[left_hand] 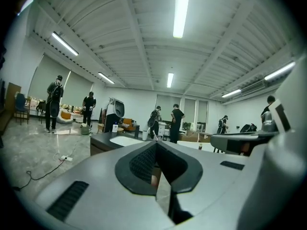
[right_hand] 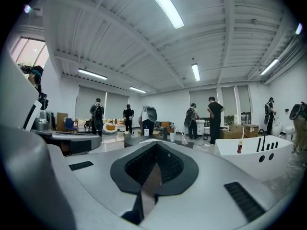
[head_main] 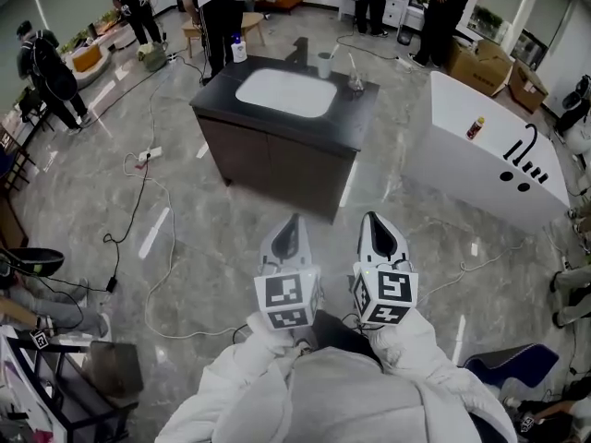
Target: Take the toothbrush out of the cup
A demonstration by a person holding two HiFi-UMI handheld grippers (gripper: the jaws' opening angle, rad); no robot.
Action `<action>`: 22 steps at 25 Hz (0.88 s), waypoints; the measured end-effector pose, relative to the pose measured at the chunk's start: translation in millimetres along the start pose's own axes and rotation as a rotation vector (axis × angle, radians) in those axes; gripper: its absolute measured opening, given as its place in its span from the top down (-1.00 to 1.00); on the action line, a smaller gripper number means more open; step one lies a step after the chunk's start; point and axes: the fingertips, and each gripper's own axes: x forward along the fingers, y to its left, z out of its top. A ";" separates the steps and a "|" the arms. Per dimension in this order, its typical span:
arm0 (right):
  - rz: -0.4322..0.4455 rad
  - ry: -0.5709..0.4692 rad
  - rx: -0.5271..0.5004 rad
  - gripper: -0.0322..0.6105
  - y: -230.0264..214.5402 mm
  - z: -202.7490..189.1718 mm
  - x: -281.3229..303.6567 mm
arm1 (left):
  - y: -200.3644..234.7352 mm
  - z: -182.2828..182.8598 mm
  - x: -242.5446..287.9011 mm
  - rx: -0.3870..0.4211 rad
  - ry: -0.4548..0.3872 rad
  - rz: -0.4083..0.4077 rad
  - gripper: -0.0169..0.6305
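Left claw (head_main: pixel 290 229), right claw (head_main: pixel 379 229): jaws together, empty, at 6 o'clock. Toothbrush (head_main: pixel 352 65) leaned in cup (head_main: pixel 355 84) on surface (head_main: pixel 358 109) at 12 o'clock, well apart. Likely best: close in, part right jaws, pinch handle above rim, lift straight.

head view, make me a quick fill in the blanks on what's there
Both the left gripper and the right gripper have their jaws ____. In the head view the toothbrush stands on the counter to the ____ of the basin. The bathtub with the black tap is ____ in colour.
Missing words: shut; right; white.
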 end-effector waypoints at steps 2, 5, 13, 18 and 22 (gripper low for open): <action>0.015 0.000 0.003 0.83 3.1 1.0 14.7 | 9.2 4.0 8.0 0.006 -0.007 0.016 0.96; 0.035 -0.011 0.015 0.83 6.5 4.8 37.7 | 21.2 8.8 23.3 0.007 -0.014 0.032 0.96; 0.047 -0.010 0.019 0.83 -2.9 10.5 100.3 | 37.4 17.0 79.2 0.024 -0.005 0.047 0.96; 0.049 -0.009 0.016 0.83 -17.5 18.2 142.2 | 44.6 29.2 121.4 0.030 -0.009 0.063 0.96; 0.050 0.004 0.013 0.83 -31.3 18.7 176.4 | 47.9 26.6 158.7 0.025 0.013 0.062 0.96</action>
